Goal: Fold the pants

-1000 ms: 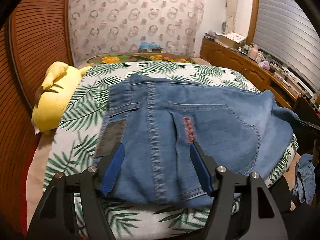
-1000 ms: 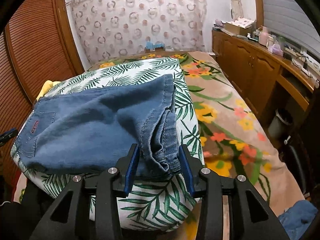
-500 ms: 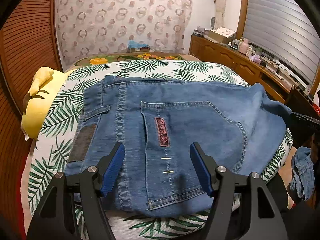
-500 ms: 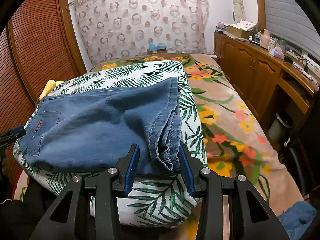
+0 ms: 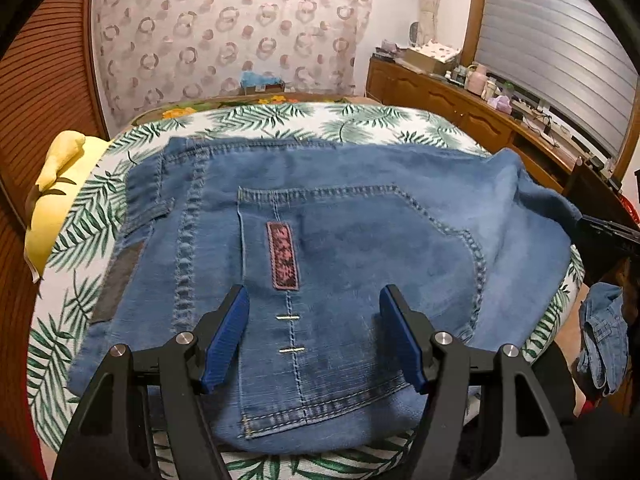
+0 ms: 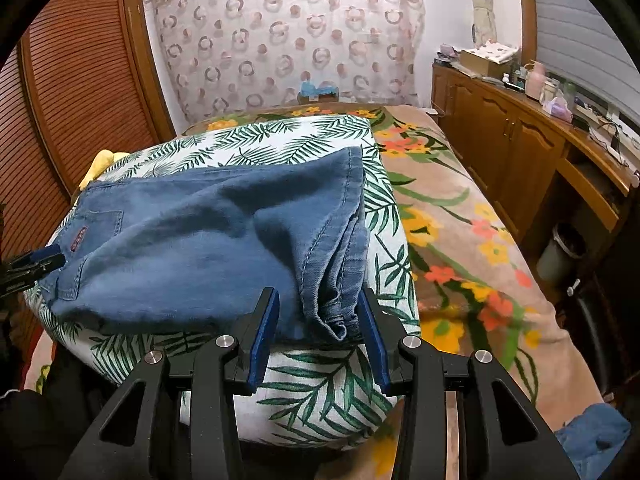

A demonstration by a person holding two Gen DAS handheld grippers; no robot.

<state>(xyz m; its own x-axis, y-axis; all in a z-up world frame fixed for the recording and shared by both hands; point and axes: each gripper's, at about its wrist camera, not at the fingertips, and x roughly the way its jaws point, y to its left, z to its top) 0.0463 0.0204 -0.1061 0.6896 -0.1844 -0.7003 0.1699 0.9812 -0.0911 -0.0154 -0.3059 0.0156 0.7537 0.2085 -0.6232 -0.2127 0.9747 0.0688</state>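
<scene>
Bedroom: ring-patterned curtain [image 6: 288, 44] across the far wall, louvred wooden doors [image 6: 80, 80] at left, cluttered wooden sideboard [image 6: 520, 136] at right beneath slatted blinds [image 5: 552, 52], floral bedspread [image 6: 460, 240].

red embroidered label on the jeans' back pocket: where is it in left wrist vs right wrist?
Left wrist: the red embroidered label sits centre frame on the blue denim jeans, just beyond the open left gripper.
Right wrist: same label is small, at far left, away from the open right gripper.
Shared landmark: yellow plush toy past the palm-leaf print cushion.
</scene>
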